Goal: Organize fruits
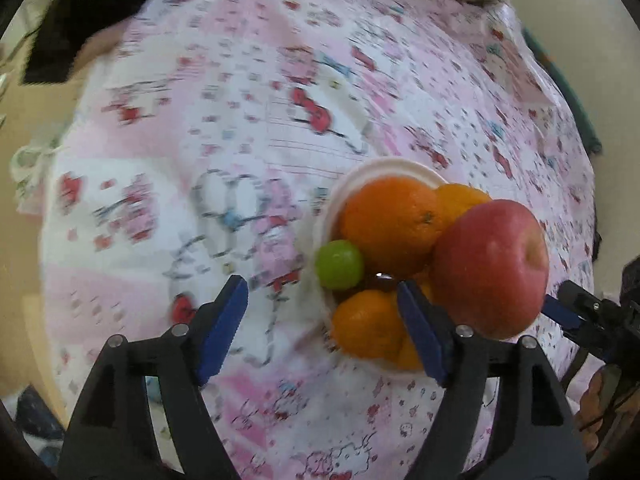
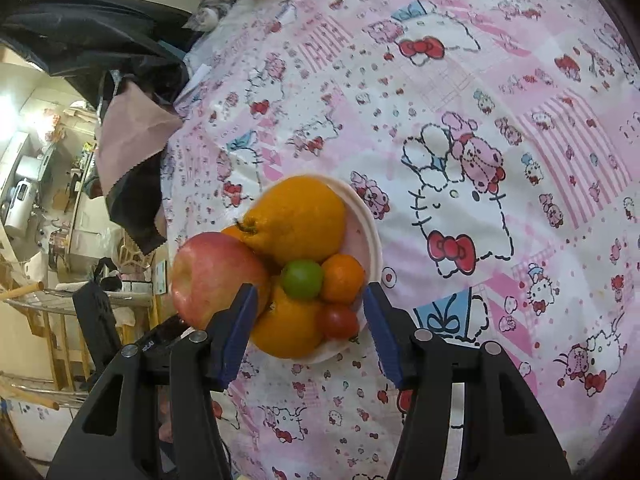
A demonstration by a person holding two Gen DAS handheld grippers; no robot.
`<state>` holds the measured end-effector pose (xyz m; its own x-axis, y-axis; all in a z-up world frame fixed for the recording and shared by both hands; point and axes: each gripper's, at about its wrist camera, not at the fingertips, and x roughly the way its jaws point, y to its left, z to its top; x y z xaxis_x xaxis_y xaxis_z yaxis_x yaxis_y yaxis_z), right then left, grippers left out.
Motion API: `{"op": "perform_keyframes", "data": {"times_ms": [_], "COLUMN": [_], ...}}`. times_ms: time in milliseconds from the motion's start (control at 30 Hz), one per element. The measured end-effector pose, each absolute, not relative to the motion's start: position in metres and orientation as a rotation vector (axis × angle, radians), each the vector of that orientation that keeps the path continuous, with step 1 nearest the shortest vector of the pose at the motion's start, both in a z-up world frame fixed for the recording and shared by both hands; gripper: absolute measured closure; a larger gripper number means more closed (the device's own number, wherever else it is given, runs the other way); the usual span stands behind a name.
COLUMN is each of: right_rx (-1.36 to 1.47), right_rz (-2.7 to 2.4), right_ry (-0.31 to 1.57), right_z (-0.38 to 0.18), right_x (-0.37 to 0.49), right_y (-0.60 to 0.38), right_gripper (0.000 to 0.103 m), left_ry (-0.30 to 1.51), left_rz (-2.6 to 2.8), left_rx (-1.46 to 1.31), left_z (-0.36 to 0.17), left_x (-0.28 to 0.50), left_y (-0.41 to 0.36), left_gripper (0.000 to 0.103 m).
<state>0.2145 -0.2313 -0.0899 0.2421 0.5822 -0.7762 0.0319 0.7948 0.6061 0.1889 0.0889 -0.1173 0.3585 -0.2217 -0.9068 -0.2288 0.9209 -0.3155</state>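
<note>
The left gripper [image 1: 322, 312] and the right gripper [image 2: 306, 316] both hover with blue-padded jaws spread apart, empty, above the shallow white bowl [image 2: 370, 236] piled with oranges, a red apple [image 2: 214, 276] and a small green fruit [image 2: 302, 280] on the pink cartoon-print bedsheet [image 2: 480, 120]

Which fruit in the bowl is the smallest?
The cherry tomato, red, at the bowl's near edge beside the green lime. It is smaller than the lime, the oranges and the apple.
</note>
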Motion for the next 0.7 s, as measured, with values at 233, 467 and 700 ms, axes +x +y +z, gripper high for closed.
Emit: {"op": "perform_keyframes", "data": {"times_ms": [233,467,700], "right_rx": [0.421,0.28,0.177], "right_rz": [0.453,0.404,0.375], "right_ry": [1.051,0.934,0.885], "right_z": [-0.031,-0.002,0.007], "right_x": [0.18,0.133,0.081], "right_y": [-0.221,-0.232,-0.231], "right_gripper": [0.011,0.007,0.007], "left_ry": [1.067,0.932,0.88], "left_rz": [0.278,0.285,0.173], "left_rx": [-0.331,-0.264,-0.212], "left_z": [-0.064,-0.015,0.003], "left_x": [0.137,0.083,0.045], "left_y": [0.113,0.112,0.082], "left_gripper": [0.029,0.029,0.019]}}
